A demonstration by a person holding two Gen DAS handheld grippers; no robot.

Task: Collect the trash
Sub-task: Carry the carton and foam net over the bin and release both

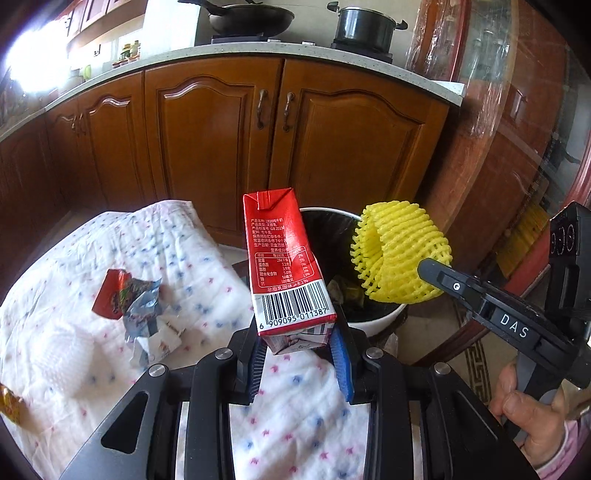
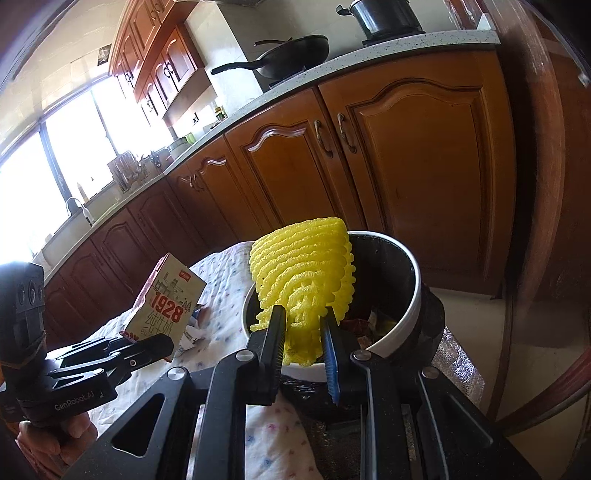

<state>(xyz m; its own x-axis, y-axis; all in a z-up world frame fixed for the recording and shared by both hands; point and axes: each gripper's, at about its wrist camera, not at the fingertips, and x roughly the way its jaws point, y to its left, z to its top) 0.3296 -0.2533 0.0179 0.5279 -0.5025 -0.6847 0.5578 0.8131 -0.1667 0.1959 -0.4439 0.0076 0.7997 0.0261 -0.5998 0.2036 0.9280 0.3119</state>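
Note:
My left gripper [image 1: 299,347] is shut on a red milk carton [image 1: 286,262] and holds it upright above the table's right edge, just left of the white trash bin [image 1: 373,317]. The carton shows in the right wrist view [image 2: 166,306] too. My right gripper [image 2: 304,332] is shut on a yellow foam fruit net [image 2: 306,280], held over the bin [image 2: 402,321]; the net also shows in the left wrist view [image 1: 399,251]. The bin has a black liner and some trash inside. A crumpled snack wrapper [image 1: 136,299] lies on the table.
The table is covered by a white cloth with small stars [image 1: 295,413]. A white foam net [image 1: 66,358] and an orange wrapper [image 1: 9,404] lie at its left. Wooden kitchen cabinets [image 1: 229,147] stand behind, with a wok [image 1: 251,18] and pot [image 1: 365,26] on the counter.

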